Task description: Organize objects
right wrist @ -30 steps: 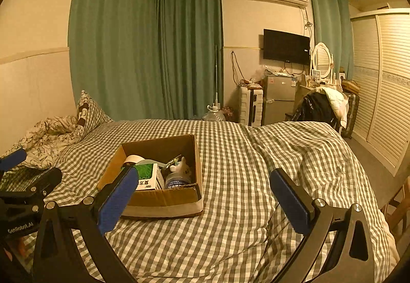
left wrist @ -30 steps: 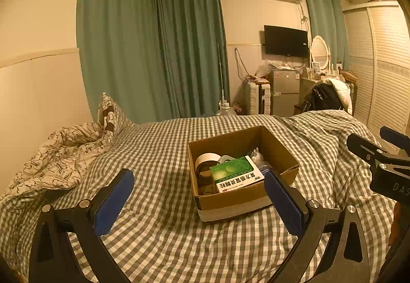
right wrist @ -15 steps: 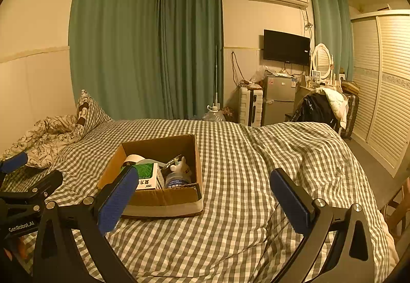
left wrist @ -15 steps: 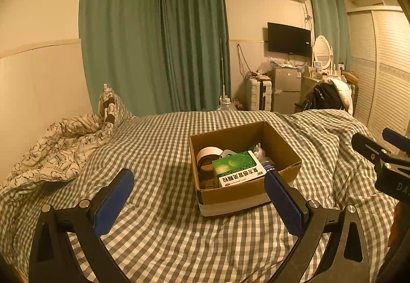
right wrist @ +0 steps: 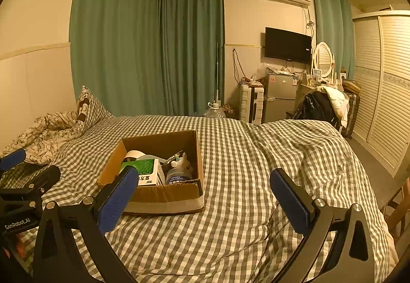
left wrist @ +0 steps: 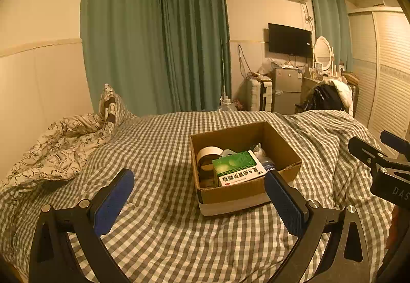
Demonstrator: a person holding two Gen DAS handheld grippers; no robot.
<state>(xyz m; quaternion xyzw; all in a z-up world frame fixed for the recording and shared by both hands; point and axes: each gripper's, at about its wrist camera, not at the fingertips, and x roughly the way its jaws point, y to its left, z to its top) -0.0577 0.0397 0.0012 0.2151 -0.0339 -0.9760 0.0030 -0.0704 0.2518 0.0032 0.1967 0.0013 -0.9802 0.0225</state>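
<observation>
Presently, left wrist view: left gripper (left wrist: 198, 199) jaws apart, empty, short of the cardboard box (left wrist: 246, 196) on the bed (left wrist: 159, 149); green medicine box (left wrist: 237, 167) and tape roll (left wrist: 207, 155) legible inside.

Right wrist view: right gripper (right wrist: 205, 196) likewise apart, empty, right of the box; shows a bottle (right wrist: 179, 173) behind its near wall.

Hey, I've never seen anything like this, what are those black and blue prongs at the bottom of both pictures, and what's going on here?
Those prongs are handheld two-finger grippers, one in each of a person's hands, each carrying a fisheye camera looking along its fingers. One picture is from the left gripper, the other from the right gripper. Both are open and hold nothing. On the checked bed cover sits an open cardboard box holding a green medicine box, a tape roll and a small bottle.
</observation>
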